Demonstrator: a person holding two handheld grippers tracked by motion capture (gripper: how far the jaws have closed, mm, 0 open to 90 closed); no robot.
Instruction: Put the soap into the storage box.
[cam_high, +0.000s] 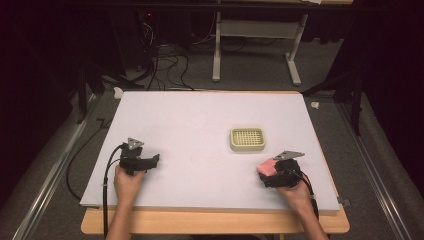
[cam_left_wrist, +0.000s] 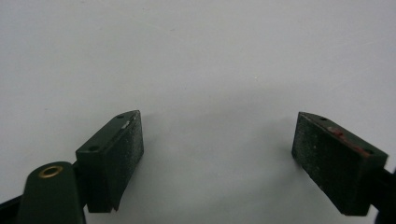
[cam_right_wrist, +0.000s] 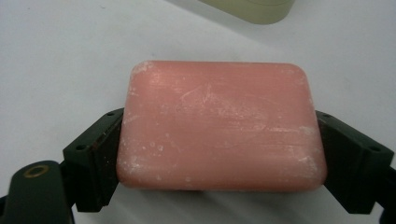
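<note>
A pink bar of soap (cam_right_wrist: 220, 126) sits clamped between the jaws of my right gripper (cam_high: 270, 172), at the table's front right; in the high view the soap (cam_high: 266, 167) shows at the gripper's front. A cream soap dish (cam_high: 247, 139) with a grid insert rests on the white table top, a short way beyond and left of the soap; its rim (cam_right_wrist: 252, 10) shows at the top of the right gripper view. My left gripper (cam_high: 150, 162) is at the front left, open, with its jaws (cam_left_wrist: 219, 149) wide apart over bare white surface and nothing between them.
The white board (cam_high: 200, 115) lies on a wooden table with its front edge (cam_high: 210, 222) near the person's forearms. Cables trail from both grippers. Beyond the table are a grey floor, table legs (cam_high: 216, 55) and tangled cables (cam_high: 165, 60).
</note>
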